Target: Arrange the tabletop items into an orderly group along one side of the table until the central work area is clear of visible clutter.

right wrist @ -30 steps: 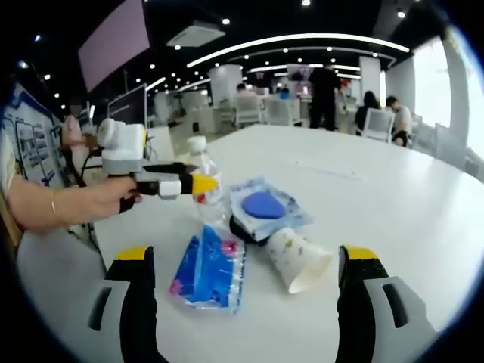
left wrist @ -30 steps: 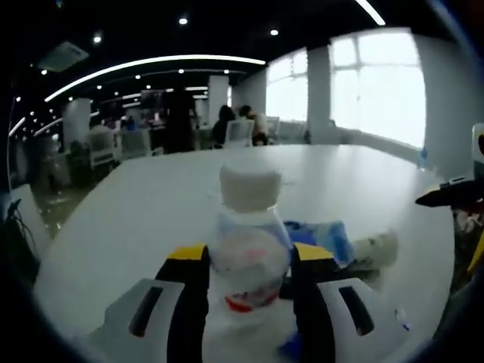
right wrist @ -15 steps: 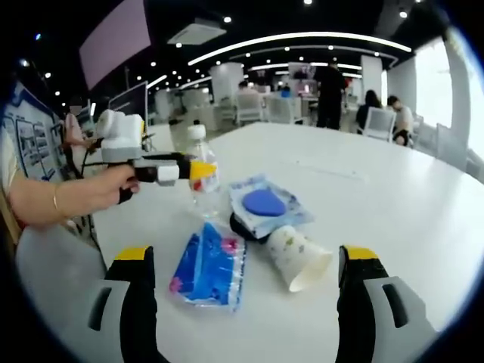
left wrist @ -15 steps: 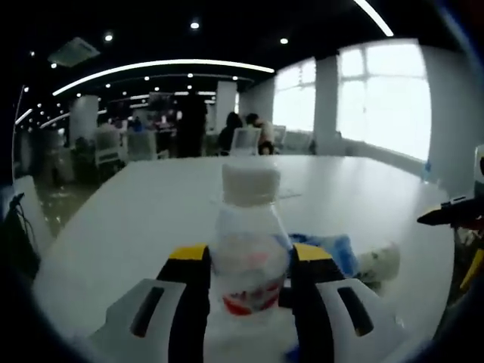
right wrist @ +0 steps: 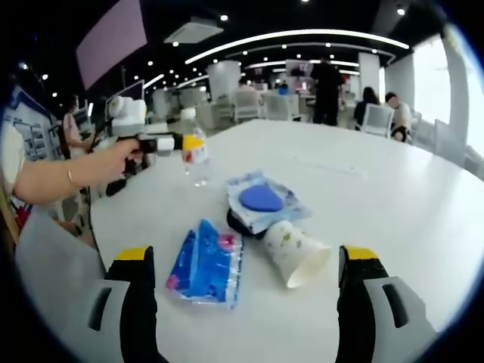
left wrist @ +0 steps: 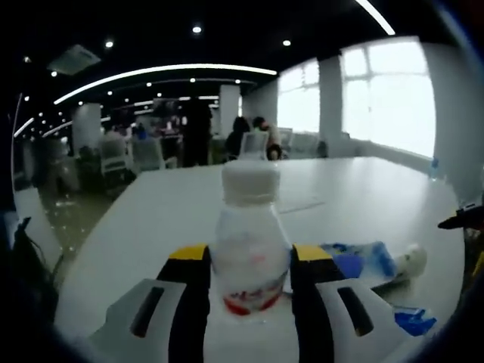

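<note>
A clear plastic bottle (left wrist: pixel 249 242) with a white cap and red label stands between the yellow-tipped jaws of my left gripper (left wrist: pixel 247 261), which is shut on it. In the right gripper view the same bottle (right wrist: pixel 195 153) is held by the left gripper (right wrist: pixel 181 142) above the table's far left part. My right gripper (right wrist: pixel 246 261) stands open near the front edge. Between its jaws lie a blue packet (right wrist: pixel 204 261), a tipped paper cup (right wrist: pixel 295 253) and a clear pouch with a blue round thing (right wrist: pixel 261 200) on a dark disc.
The white table (right wrist: pixel 393 197) stretches far to the right and back. A person's hand and forearm (right wrist: pixel 68 178) hold the left gripper at the left edge. Office chairs and people stand beyond the table's far side (right wrist: pixel 325 91).
The left gripper has carried the bottle away from the other items, toward the table's far left edge. The packet, cup and pouch have stayed put. The right gripper has not moved.
</note>
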{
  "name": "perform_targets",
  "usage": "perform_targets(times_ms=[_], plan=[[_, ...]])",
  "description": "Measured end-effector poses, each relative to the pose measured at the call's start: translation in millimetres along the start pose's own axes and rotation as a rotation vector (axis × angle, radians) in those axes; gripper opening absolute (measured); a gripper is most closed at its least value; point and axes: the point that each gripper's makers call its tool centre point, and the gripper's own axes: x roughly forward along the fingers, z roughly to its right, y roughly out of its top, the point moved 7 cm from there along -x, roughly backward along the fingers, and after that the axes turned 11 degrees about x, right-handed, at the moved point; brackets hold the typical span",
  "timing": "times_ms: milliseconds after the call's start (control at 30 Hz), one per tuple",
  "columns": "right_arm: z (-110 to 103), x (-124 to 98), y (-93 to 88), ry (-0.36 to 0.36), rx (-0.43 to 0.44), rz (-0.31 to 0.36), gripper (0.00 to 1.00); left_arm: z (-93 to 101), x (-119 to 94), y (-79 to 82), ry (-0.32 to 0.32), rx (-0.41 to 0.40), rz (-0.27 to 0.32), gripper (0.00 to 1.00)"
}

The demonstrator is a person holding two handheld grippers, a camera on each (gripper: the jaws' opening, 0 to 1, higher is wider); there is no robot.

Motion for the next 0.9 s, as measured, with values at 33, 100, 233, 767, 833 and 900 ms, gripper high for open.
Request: perform_targets(times_ms=[33, 100, 233, 767, 833, 900], plan=[[1, 1, -1.1, -0.001, 0.002, -0.006, 1.00, -3.7, 2, -0.1, 0.002, -0.002, 0.000, 0.39], [1, 2, -3.0, -0.003, 0.006, -0.014, 1.00, -11.4, 5, -0.3, 0.005, -0.011, 0.004, 0.39], [4, 4, -7.9, 0.000, 0.032, -0.033, 1.00, -28.1, 14, -1.9, -0.004, -0.011, 0.015, 0.39], [11, 7, -17.1, -0.023, 0.060, -0.073, 1.00, -94.1, 52, -16.7, 0.013, 0.002, -0.014, 0.39], [12, 7, -18.4, -0.026, 0.066, -0.079, 1.00, -99.9, 57, -19.5, 0.012, 0.022, -0.015, 0.39], [12, 7, -19.7, -0.026, 0.066, -0.084, 1.00, -105.0, 62, -21.8, 0.006, 0.017, -0.020, 0.39]])
